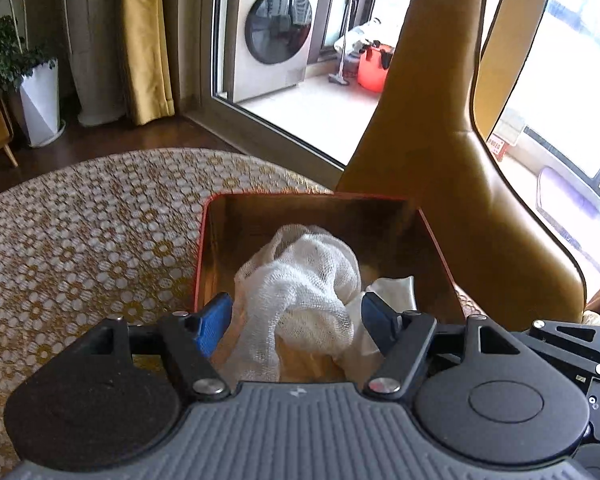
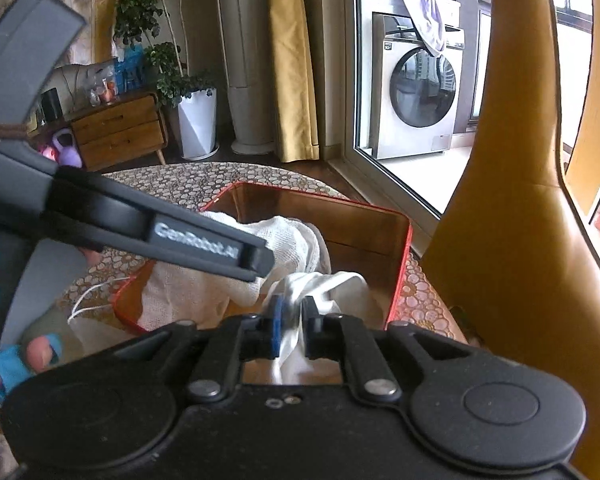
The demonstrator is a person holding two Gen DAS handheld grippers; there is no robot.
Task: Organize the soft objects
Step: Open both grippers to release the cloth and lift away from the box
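Gauze cloth [image 1: 300,280] lies bunched inside the red-rimmed box [image 1: 380,210], which serves as your reference landmark on the patterned tablecloth [image 1: 80,240]. A second, smoother white cloth [image 2: 324,284] sits in the same box, on the side nearest the mustard chair [image 2: 512,240].

Left gripper [image 1: 296,316]: your blue-padded fingers [image 1: 214,320] stand well apart, one on each side of the gauze cloth, over the near edge of the box. They do not close on the fabric; whether a pad brushes it cannot be determined from this view.

Right gripper [image 2: 292,322]: your fingers are drawn close together and clamped on a fold of the smooth white cloth, which passes between the pads and hangs below them. The gripped fold is slightly blurred.

In the right wrist view, the left gripper body crosses above the gauze cloth from the side of the box away from the chair. A loose white thread [image 2: 88,300] trails outside the box on that same side.

Beyond the box, past the glass door, stands a washing machine [image 1: 274,40]
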